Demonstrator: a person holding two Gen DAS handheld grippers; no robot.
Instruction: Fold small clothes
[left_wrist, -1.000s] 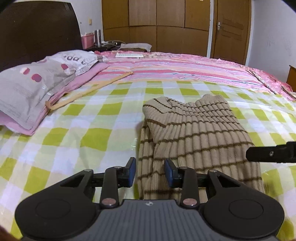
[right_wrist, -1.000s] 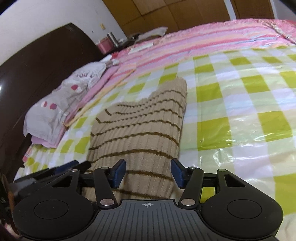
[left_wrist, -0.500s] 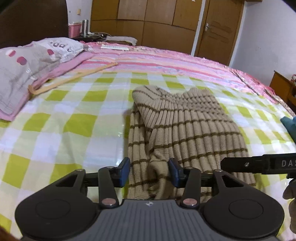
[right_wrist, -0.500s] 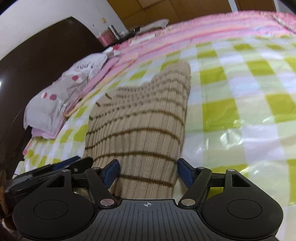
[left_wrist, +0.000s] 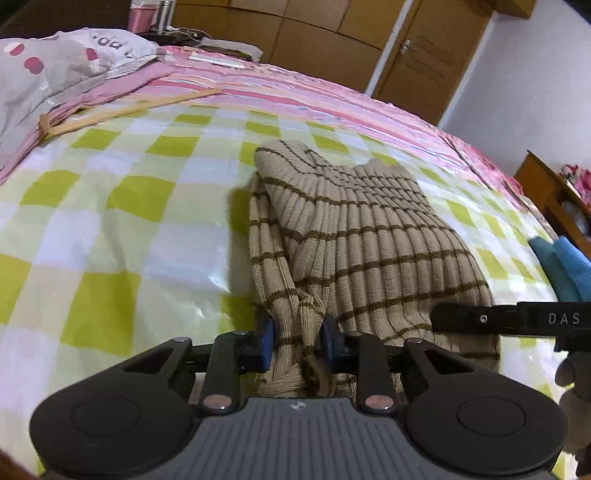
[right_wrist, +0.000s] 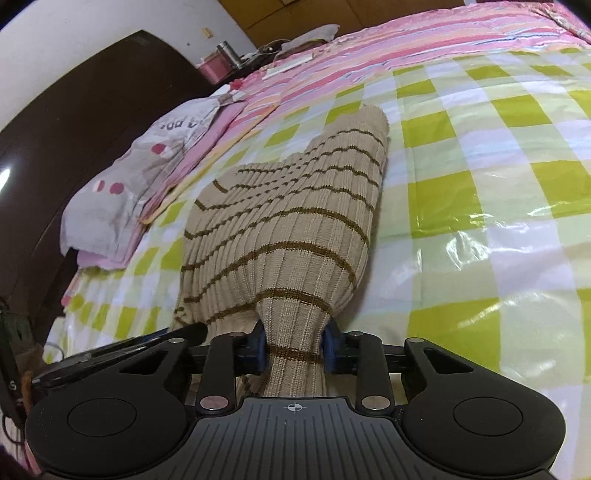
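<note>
A beige ribbed sweater with thin brown stripes (left_wrist: 369, 236) lies on the green-and-white checked bed cover (left_wrist: 110, 221), folded into a long strip. My left gripper (left_wrist: 297, 341) is shut on the sweater's near left hem corner, which bunches between the blue pads. My right gripper (right_wrist: 295, 347) is shut on the near right hem of the sweater (right_wrist: 291, 229), which gathers into a neck between its pads. The right gripper's finger (left_wrist: 517, 319) shows at the right of the left wrist view.
A grey pillow with pink dots (left_wrist: 44, 70) lies on pink bedding at the far left. A pink striped quilt (left_wrist: 295, 96) covers the far bed. A dark headboard (right_wrist: 74, 129), wooden wardrobe doors (left_wrist: 314, 33) and a blue cloth (left_wrist: 565, 266) at the right edge.
Both grippers moved forward onto the sweater's near hem and closed on it. The hem now bunches between the pads and lifts slightly.
</note>
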